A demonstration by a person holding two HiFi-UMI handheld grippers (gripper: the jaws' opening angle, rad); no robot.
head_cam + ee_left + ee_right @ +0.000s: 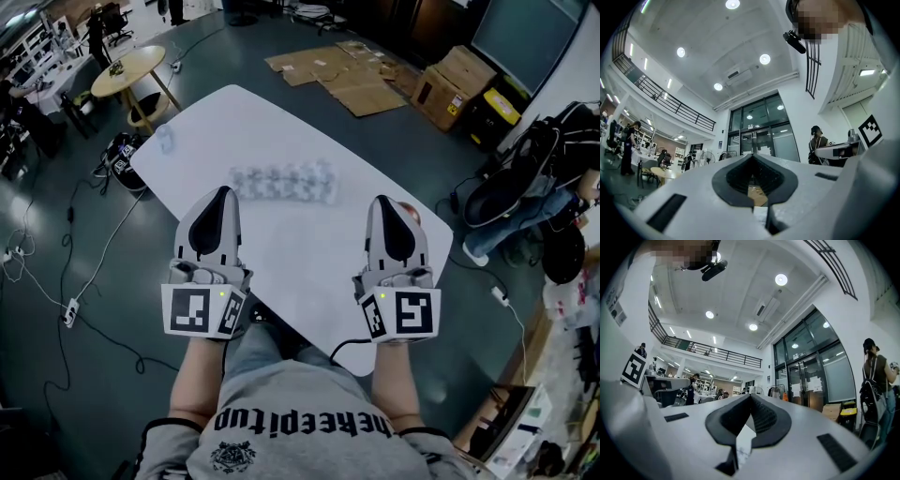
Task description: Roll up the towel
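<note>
Towel lies at centre frame on the white table, seemingly rolled into a log, though it shows blurred. Left gripper and right gripper sit lower in frame, near it but apart. Both are empty, jaws pressed together.

The person wears a grey short-sleeved cotton T-shirt with black block lettering across the chest and a small black crest beneath it. Grey trousers show past the shirt's hem. Beyond the shirt, the left tool and the right tool are tapered white plastic shells with black teardrop inlays and ribbed dark grey pads. Each carries a white cube with black square markers and a tiny green lamp. A thin black cable trails from the right tool toward the shirt.
</note>
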